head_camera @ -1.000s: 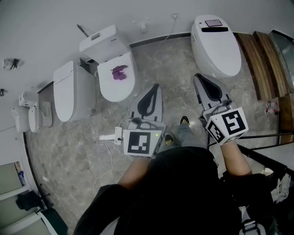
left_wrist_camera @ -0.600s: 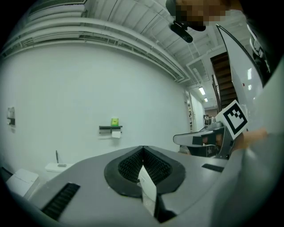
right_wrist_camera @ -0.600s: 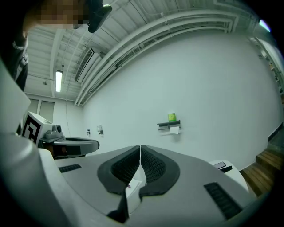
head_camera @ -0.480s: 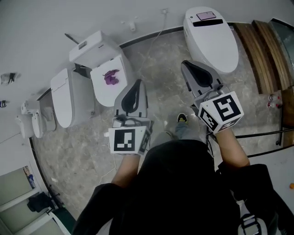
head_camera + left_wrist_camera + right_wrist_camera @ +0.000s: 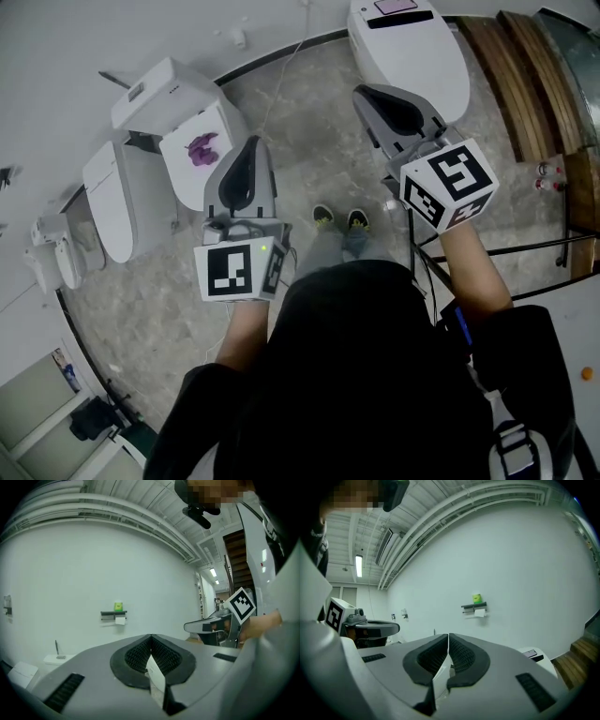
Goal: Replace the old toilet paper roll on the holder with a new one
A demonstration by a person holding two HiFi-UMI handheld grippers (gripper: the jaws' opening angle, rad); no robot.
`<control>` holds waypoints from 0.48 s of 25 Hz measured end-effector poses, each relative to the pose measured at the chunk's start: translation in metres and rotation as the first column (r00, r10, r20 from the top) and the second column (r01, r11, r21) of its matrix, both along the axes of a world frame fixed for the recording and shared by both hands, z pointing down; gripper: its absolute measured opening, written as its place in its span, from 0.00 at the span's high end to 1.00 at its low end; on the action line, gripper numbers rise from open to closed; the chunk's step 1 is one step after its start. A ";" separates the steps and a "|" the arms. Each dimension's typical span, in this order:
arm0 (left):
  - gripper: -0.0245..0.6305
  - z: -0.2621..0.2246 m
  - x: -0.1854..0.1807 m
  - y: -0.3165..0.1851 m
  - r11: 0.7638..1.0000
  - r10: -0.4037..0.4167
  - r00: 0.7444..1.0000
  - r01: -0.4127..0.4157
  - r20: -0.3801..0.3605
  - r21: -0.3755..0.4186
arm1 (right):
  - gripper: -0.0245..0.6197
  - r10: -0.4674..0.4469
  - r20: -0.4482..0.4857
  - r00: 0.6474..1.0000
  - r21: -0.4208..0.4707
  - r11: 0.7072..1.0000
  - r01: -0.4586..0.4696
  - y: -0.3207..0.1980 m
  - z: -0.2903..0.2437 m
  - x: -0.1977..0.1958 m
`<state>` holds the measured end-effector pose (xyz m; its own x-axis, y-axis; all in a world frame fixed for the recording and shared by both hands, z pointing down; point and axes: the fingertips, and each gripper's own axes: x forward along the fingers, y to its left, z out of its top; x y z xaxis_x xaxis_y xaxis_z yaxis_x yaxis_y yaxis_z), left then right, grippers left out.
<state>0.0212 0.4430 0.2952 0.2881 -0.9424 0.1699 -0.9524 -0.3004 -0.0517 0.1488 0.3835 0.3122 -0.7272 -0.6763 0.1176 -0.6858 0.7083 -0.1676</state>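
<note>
Left gripper [image 5: 151, 637]: grey jaws pressed together. On the white wall ahead, a white toilet paper roll [image 5: 120, 620] hangs under the right end of a dark holder shelf [image 5: 108, 614], with a small green box [image 5: 118, 606] on top. Right gripper [image 5: 448, 635]: jaws closed too.

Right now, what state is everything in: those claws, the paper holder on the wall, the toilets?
Left claw: shut, empty.
Right claw: shut, empty.
Wall holder: paper roll hanging on it, green item on top.
Toilet by right claw: lid down.
Toilet by left claw: lid down, purple thing lying on it.
</note>
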 end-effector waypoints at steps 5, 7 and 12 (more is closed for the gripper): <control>0.93 0.003 -0.010 -0.019 1.000 0.014 1.000 -0.014 -0.016 0.000 | 0.93 -0.038 -0.036 0.999 -0.004 0.999 0.038 -0.011 -0.002 -0.004; 0.93 0.006 -0.015 -0.029 1.000 0.024 0.999 -0.024 -0.028 0.001 | 0.93 -0.032 -0.049 0.998 -0.005 0.999 0.032 -0.018 -0.004 -0.005; 0.93 0.010 -0.037 -0.057 0.999 0.041 0.997 -0.040 -0.058 0.012 | 0.93 -0.002 -0.084 0.996 -0.002 1.000 0.002 -0.041 -0.005 -0.022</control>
